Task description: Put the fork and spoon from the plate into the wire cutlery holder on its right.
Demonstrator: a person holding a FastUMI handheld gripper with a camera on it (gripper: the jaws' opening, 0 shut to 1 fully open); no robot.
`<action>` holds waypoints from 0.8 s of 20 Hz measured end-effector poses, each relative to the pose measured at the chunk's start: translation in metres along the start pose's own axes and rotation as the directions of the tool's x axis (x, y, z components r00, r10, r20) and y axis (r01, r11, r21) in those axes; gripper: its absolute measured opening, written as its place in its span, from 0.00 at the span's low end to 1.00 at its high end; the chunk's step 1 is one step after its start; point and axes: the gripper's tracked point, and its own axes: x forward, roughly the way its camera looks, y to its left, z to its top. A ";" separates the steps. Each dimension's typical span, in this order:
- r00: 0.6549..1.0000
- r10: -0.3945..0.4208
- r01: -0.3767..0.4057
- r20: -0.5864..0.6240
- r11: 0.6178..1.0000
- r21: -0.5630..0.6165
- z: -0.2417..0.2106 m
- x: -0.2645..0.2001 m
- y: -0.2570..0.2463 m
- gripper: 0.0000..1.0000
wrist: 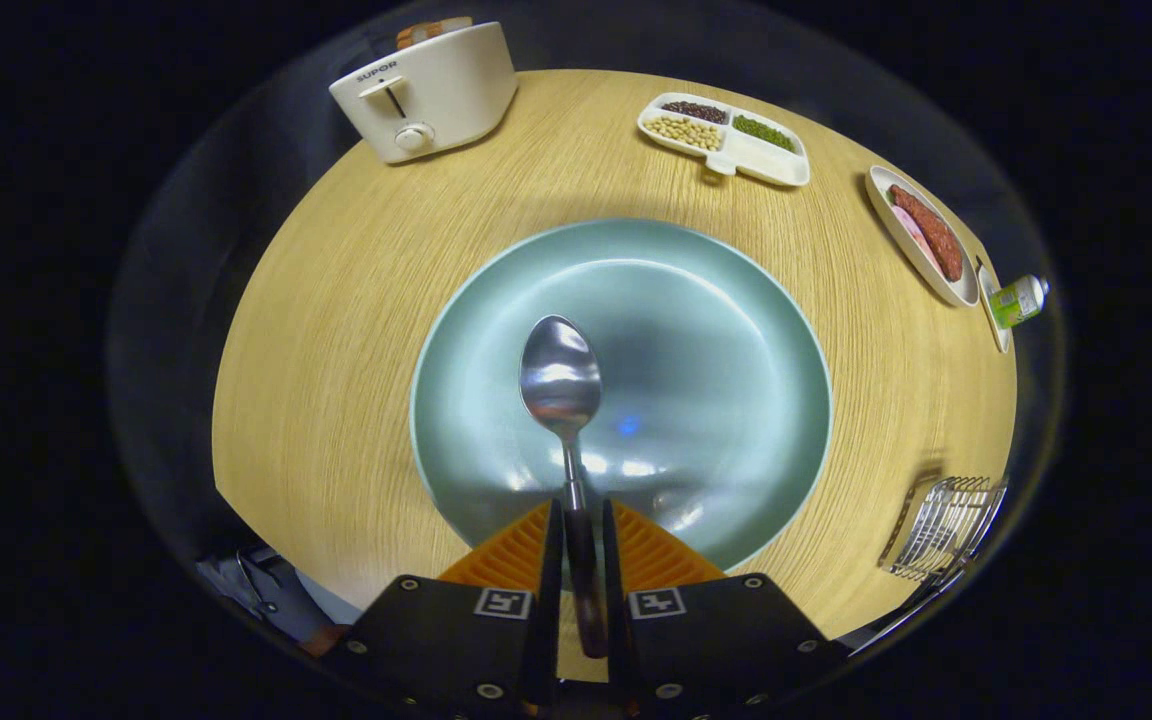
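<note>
pale wood grain runs across the round tabletop (356,330), which carries everything in sight. largest on it is the blue-green plate (696,330), lying just ahead of the tongs (583,560), its glossy middle bare apart from what hangs over it. next in size is the cream toaster (426,90) at the far side of the tabletop, beyond the plate and off to the left, with slices showing in its top. across from it, beyond the plate to the right, sits a white divided tray (736,150) with dark beans, pale beans and green ones in separate sections. further right, near the tabletop's edge, is a white oval dish (911,245) with slices of meat, and just past that a small green and white bottle (1021,300) lying on its side. the wire cutlery holder (946,525) stands to the right of the plate, apart from it, close to the near edge of the tabletop. the spoon (561,375) points forward from the tongs, its bowl over the near-left part of the plate, its dark handle running back between the two fingers. the tongs are clenched on the spoon's handle, both fingers pressing against it from either side. whether the spoon's bowl touches the plate cannot be told.
</note>
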 end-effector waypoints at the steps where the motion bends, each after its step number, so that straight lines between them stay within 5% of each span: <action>1: 1.000 0.028 -0.028 0.001 1.000 0.000 0.001 -0.001 0.004 0.14; 9: 0.986 0.125 -0.124 0.113 0.992 -0.019 0.015 -0.030 0.000 0.05; 16: 0.960 0.098 -0.110 0.263 0.993 0.031 0.013 -0.102 -0.064 0.05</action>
